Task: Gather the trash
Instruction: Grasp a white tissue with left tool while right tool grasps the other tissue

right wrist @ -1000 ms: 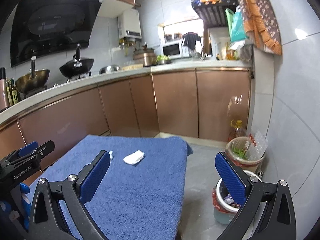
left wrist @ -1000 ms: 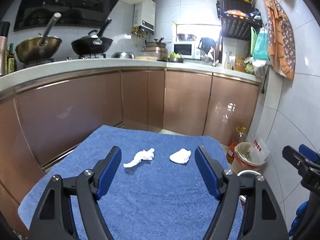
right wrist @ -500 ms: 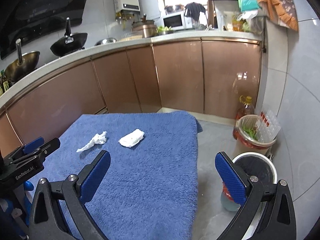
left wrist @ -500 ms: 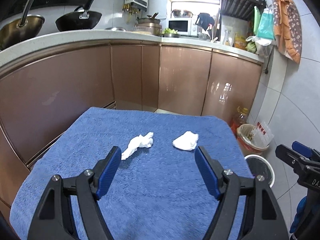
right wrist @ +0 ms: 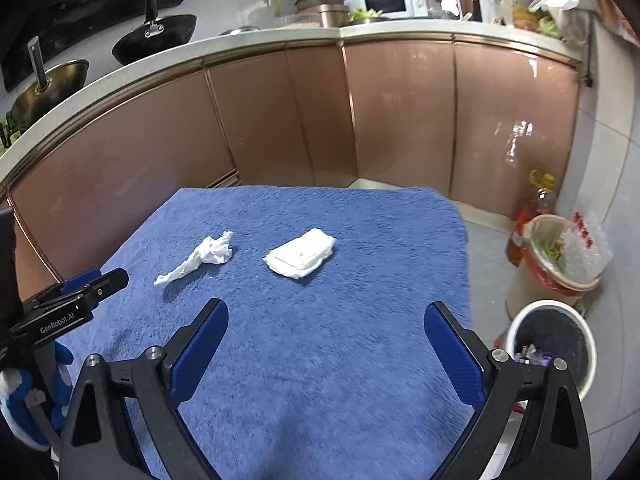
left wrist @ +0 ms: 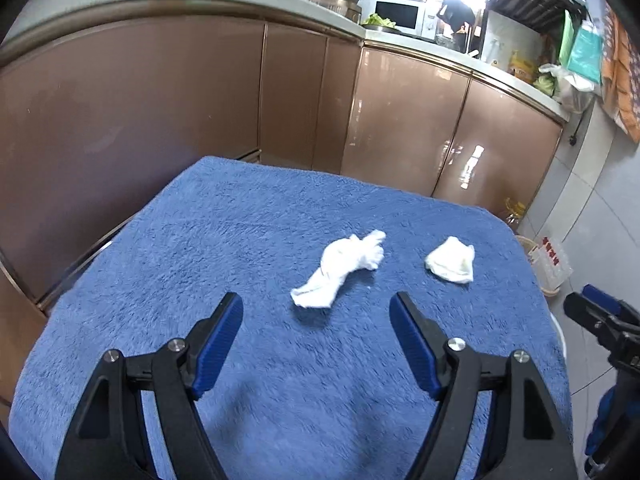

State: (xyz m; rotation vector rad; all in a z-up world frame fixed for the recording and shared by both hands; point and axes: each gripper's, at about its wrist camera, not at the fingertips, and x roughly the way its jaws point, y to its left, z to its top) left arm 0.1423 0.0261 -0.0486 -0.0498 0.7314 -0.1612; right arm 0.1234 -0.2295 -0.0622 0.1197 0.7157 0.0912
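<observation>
Two pieces of white tissue lie on a blue towel that covers a table. The twisted tissue is on the left, the folded tissue on the right. My left gripper hovers open just short of the twisted tissue, nothing between its fingers. My right gripper is wide, its jaws closing a little, with only towel between them; the folded tissue lies ahead of it. Each gripper shows at the edge of the other's view.
A white bin with a black liner stands on the floor right of the table. Behind it is a basket with a red bag and an oil bottle. Brown cabinets and a worktop with pans curve behind.
Both grippers came down and forward over the towel, so the tissues now look larger and closer. The right gripper's jaws have narrowed slightly.
</observation>
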